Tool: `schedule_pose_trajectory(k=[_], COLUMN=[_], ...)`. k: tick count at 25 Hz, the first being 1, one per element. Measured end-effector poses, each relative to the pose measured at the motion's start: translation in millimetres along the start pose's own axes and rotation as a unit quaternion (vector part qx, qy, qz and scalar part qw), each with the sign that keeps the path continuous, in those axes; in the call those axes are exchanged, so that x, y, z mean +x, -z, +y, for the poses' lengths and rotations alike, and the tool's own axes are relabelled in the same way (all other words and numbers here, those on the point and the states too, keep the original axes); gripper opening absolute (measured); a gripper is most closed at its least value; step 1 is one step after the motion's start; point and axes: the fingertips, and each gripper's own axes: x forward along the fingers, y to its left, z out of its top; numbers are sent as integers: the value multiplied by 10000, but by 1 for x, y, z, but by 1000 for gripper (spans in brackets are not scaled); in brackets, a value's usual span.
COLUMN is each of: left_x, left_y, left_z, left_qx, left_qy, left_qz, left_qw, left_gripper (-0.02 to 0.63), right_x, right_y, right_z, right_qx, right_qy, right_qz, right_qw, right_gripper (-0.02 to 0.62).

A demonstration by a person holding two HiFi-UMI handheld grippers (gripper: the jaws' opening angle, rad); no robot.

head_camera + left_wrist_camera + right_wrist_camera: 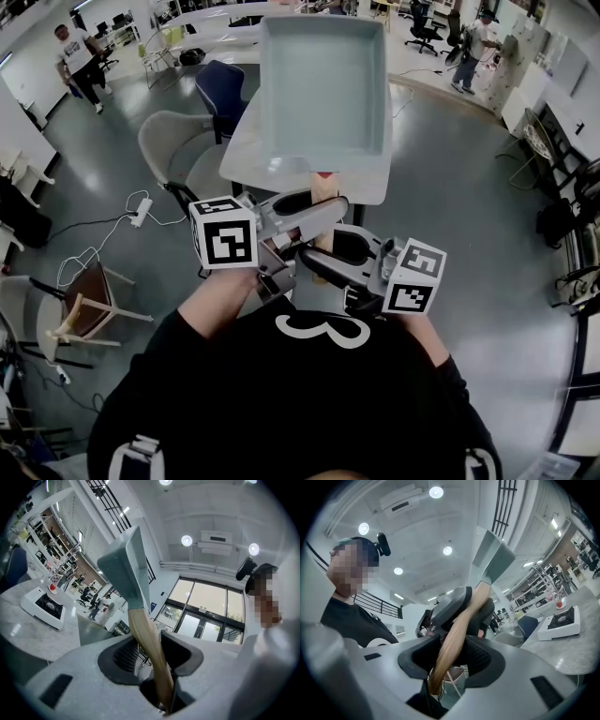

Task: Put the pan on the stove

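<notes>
A pale blue-grey square pan (323, 89) with a wooden handle (323, 192) is held up in the air in front of me, its inside facing the head view. My left gripper (314, 211) is shut on the handle (147, 644) nearer the pan (124, 569). My right gripper (330, 251) is shut on the handle's end (454, 644), just behind the left one. The white tabletop stove (43, 607) sits on a light table, low at the left in the left gripper view. It shows at the right as the stove (561, 620) in the right gripper view. The pan hides it in the head view.
A round white table (244, 150) lies below the pan. A grey chair (173, 141) and a blue chair (220, 89) stand at its left. A wooden chair (84, 309) and cables lie on the floor at left. People stand far off at the back left (80, 61) and back right (478, 47).
</notes>
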Motion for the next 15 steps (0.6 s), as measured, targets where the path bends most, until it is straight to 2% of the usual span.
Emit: schedule_pose_trajectory(k=[8, 15], left_x=[-3, 2], left_y=[-9, -23], left_z=[21, 60], left_qx=[-35, -167], left_qy=[-36, -66], left_qz=[-19, 51], left_qw=[10000, 9998], left_gripper=[158, 160], right_x=[12, 27], right_y=[-1, -5], right_z=[-18, -55], right_qx=[103, 274], right_qy=[-73, -45], right_qz=[16, 21], right_qw=[9999, 9996], right_gripper=[144, 144])
